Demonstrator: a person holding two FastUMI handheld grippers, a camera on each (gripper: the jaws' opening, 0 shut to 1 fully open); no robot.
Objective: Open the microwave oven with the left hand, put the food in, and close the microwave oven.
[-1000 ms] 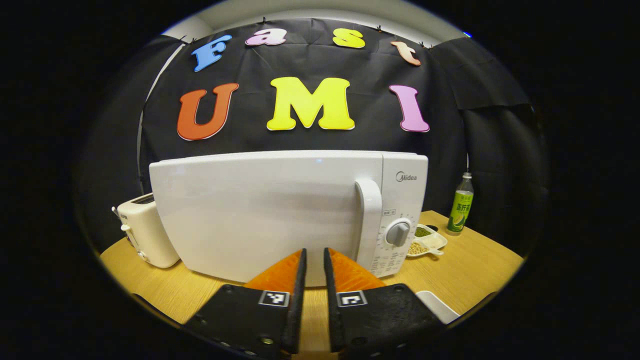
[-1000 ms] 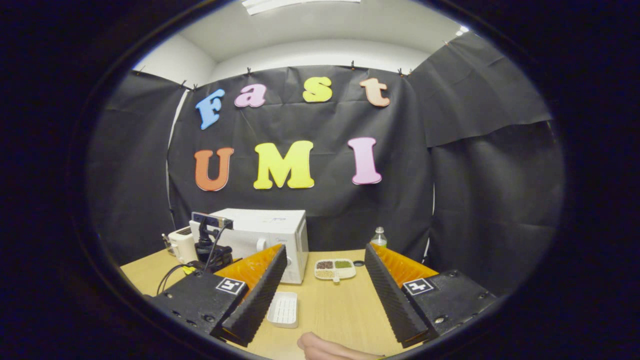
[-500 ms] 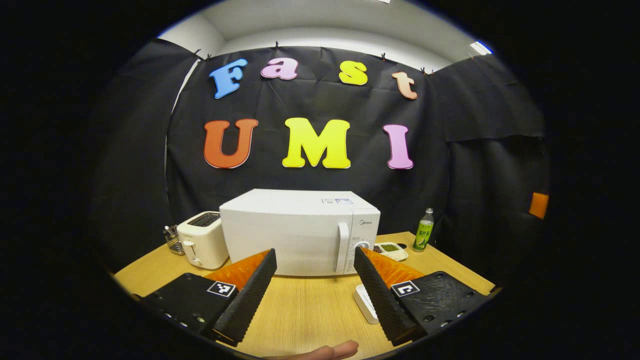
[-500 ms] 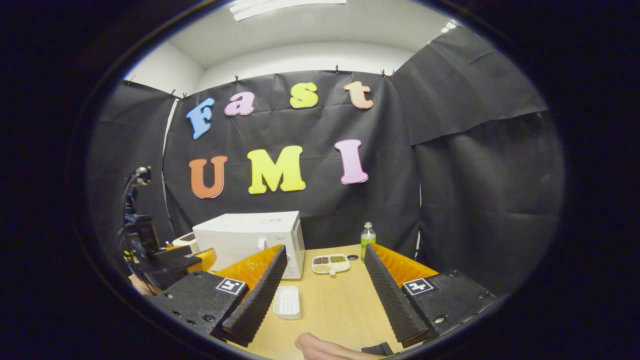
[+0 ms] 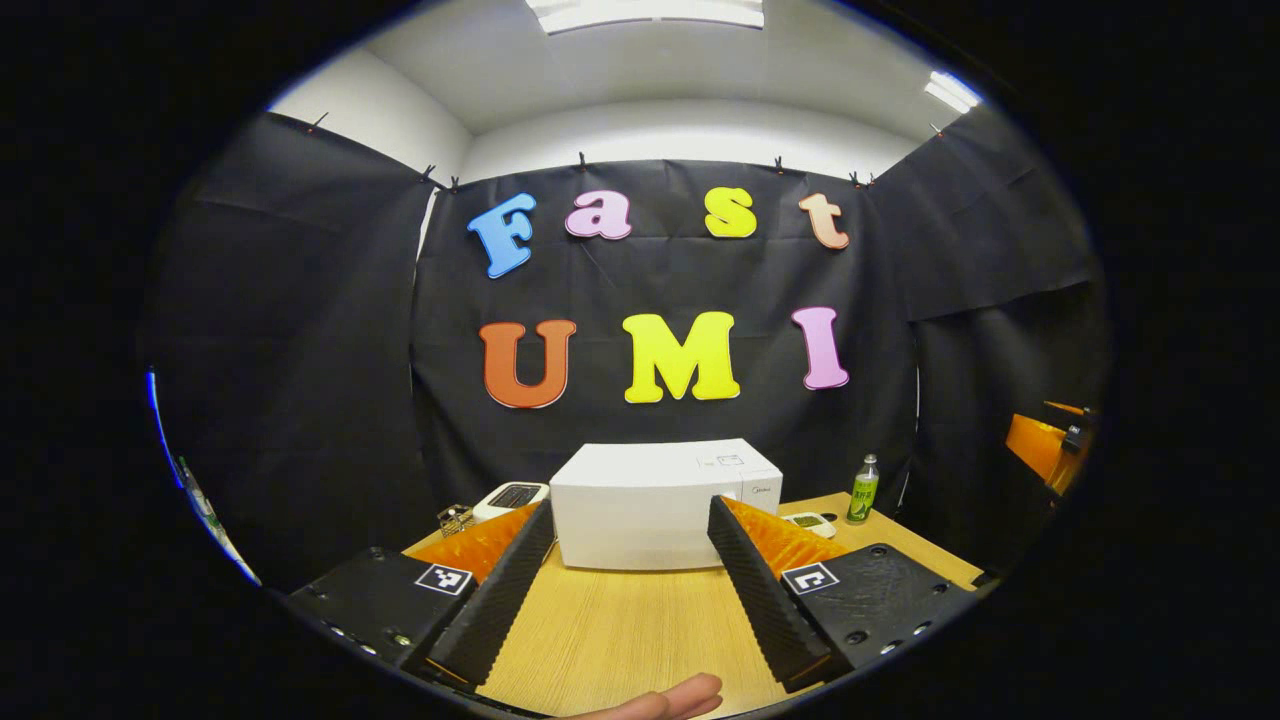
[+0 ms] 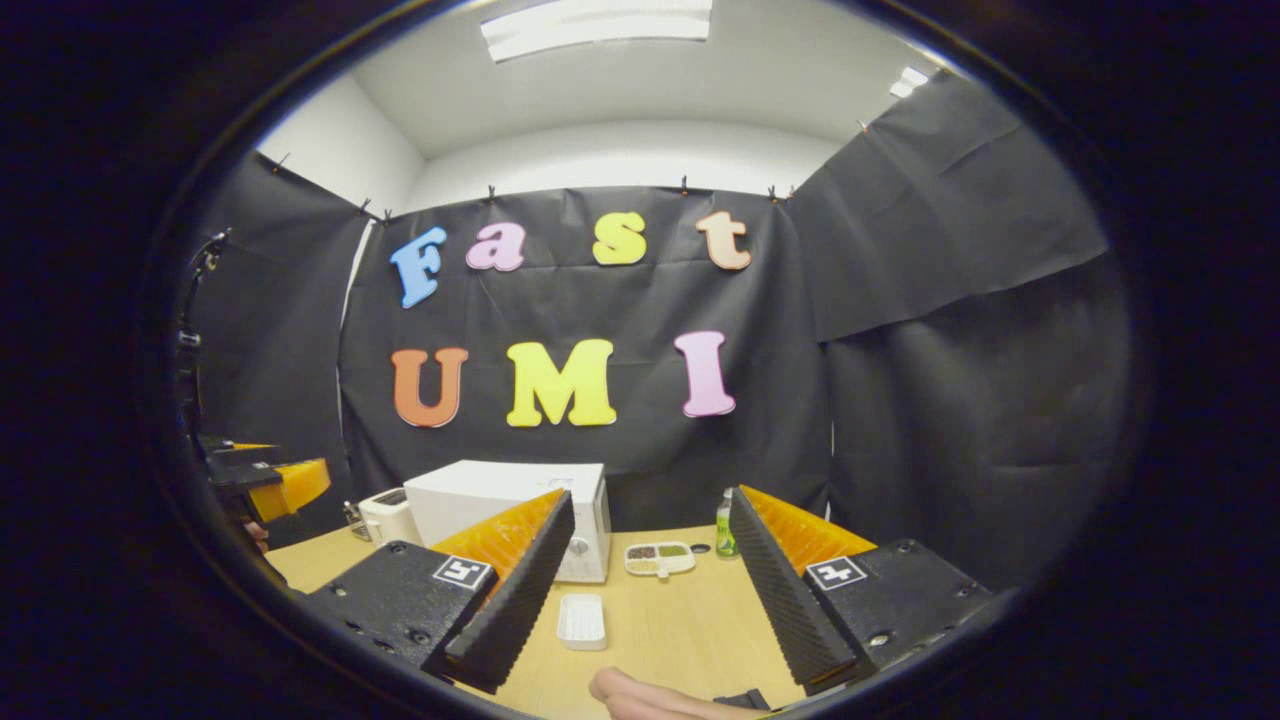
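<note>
The white microwave stands at the back of the wooden table with its door closed; it also appears in the right gripper view. My left gripper is open and empty, well back from the microwave's front. My right gripper is open and empty too, above the table's near side. A small white ridged tray lies on the table ahead of the right gripper. A divided dish of beans sits to the right of the microwave.
A white toaster stands left of the microwave and a green bottle right of it. A person's fingertip shows at the bottom edge. The left gripper hangs at the far left of the right gripper view.
My left gripper has pulled far back from the microwave door and opened from nearly shut. The right gripper has drawn back a little and stayed open. The microwave door stays closed.
</note>
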